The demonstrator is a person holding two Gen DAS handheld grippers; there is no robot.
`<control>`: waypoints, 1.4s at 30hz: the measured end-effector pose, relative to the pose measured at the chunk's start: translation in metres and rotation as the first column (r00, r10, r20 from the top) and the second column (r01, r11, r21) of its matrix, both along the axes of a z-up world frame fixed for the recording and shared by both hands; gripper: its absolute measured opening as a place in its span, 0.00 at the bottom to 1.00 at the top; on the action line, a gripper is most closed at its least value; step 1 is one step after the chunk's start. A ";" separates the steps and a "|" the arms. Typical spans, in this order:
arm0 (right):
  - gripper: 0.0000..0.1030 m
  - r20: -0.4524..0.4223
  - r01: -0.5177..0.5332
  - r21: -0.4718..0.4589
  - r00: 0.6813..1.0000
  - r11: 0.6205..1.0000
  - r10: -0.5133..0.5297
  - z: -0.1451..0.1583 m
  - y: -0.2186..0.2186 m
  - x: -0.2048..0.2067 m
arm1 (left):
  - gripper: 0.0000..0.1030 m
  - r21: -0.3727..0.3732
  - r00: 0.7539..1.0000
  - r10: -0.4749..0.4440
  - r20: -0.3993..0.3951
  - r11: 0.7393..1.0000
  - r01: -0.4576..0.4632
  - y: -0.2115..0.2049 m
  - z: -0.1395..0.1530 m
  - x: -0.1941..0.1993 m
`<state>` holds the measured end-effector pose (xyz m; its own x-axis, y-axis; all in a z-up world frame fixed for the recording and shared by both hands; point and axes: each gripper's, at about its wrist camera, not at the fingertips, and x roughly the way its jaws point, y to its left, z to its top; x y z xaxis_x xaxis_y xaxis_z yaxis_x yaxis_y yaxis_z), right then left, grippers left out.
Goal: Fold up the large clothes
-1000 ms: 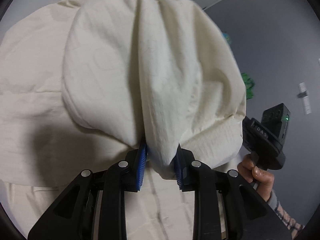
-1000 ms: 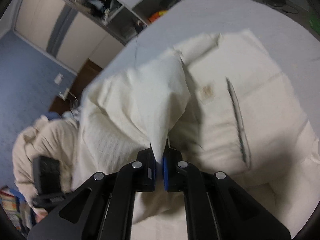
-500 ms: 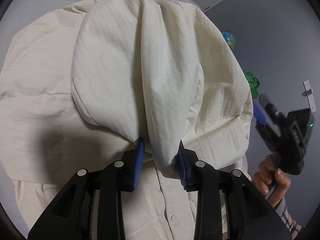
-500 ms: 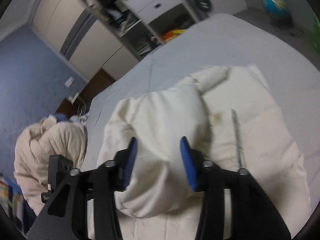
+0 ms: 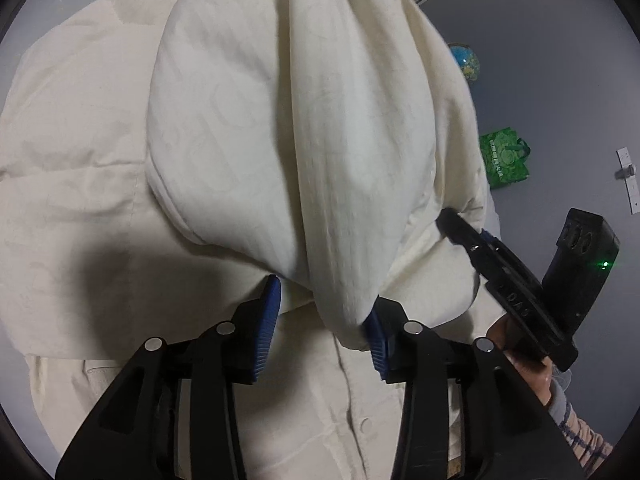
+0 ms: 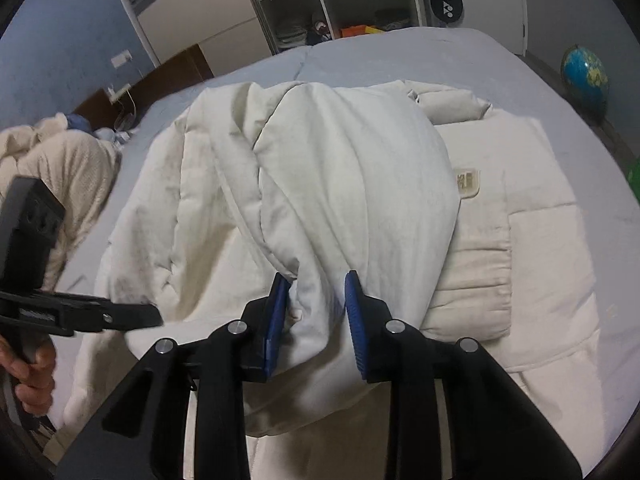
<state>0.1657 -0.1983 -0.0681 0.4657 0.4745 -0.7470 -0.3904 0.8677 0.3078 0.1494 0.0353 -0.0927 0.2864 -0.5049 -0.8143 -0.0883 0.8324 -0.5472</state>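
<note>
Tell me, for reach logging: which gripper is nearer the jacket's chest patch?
Right. The right gripper sits lower-left of the chest patch, at the folded sleeve; the left gripper is farther left, beyond that sleeve.

Each camera sits just behind its own gripper and looks down along the fingers, very close to the cream coat (image 5: 280, 120) on the bed (image 6: 440, 56). Both views share the coat, and each sees the other gripper at its edge.
</note>
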 end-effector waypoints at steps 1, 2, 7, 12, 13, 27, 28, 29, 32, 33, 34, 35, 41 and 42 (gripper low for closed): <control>0.24 -0.008 0.001 0.016 1.000 1.000 -0.001 -0.001 -0.001 0.001 | 0.40 -0.005 1.000 0.006 -0.003 1.000 -0.006 0.002 -0.002 0.000; 0.24 -0.026 0.001 0.057 1.000 0.998 0.000 -0.002 -0.005 0.004 | 0.41 -0.008 1.000 0.010 -0.004 1.000 -0.010 0.003 -0.003 0.000; 0.28 -0.097 -0.006 0.175 0.995 0.985 0.023 0.004 -0.023 0.008 | 0.46 -0.043 0.999 0.030 0.016 0.999 -0.029 0.010 -0.005 -0.004; 0.41 -0.096 -0.020 0.217 0.995 0.976 0.042 0.029 -0.050 -0.004 | 0.70 -0.030 0.998 0.046 0.050 0.999 -0.044 0.015 0.006 -0.014; 0.45 -0.096 -0.016 0.218 0.995 0.976 0.038 0.035 -0.059 -0.008 | 0.76 -0.011 0.997 0.041 0.058 0.999 -0.040 0.015 0.009 -0.018; 0.60 -0.400 0.111 0.083 0.914 0.990 -0.069 0.013 -0.186 -0.048 | 0.88 0.240 1.000 0.010 -0.011 0.971 -0.007 0.025 0.016 -0.114; 0.60 -0.414 0.126 0.083 0.907 0.989 -0.081 0.012 -0.193 -0.050 | 0.90 0.250 1.000 0.026 0.000 0.968 -0.026 0.029 0.021 -0.123; 0.60 -0.433 0.144 0.081 0.896 0.986 -0.095 0.009 -0.201 -0.053 | 0.91 0.251 0.999 0.038 0.010 0.967 -0.039 0.032 0.025 -0.129; 0.60 -0.456 0.152 0.102 0.885 0.983 -0.089 0.008 -0.216 -0.065 | 0.92 0.283 0.996 0.081 0.027 0.955 -0.085 0.047 0.036 -0.143; 0.60 -0.454 0.151 0.101 0.887 0.983 -0.090 0.009 -0.218 -0.068 | 0.92 0.296 0.995 0.099 0.026 0.950 -0.102 0.052 0.037 -0.149; 0.60 -0.454 0.150 0.102 0.887 0.983 -0.088 0.009 -0.220 -0.070 | 0.92 0.302 0.993 0.115 0.023 0.946 -0.116 0.047 0.038 -0.147; 0.60 -0.453 0.153 0.103 0.887 0.983 -0.091 0.009 -0.223 -0.071 | 0.92 0.308 0.990 0.142 0.018 0.941 -0.141 0.055 0.037 -0.153; 0.60 -0.459 0.119 0.052 0.885 0.992 -0.083 0.005 -0.221 -0.079 | 0.93 0.332 0.960 0.274 -0.057 0.912 -0.240 0.100 0.029 -0.190; 0.60 -0.456 0.115 0.049 0.886 0.992 -0.080 0.004 -0.222 -0.081 | 0.93 0.332 0.953 0.292 -0.082 0.909 -0.250 0.104 0.026 -0.196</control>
<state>0.0846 -0.4203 -0.0640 0.1321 0.5050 -0.8530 -0.1083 0.8627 0.4940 -0.0465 0.1392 -0.0672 0.2598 -0.1342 -0.9563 -0.3860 0.8933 -0.2302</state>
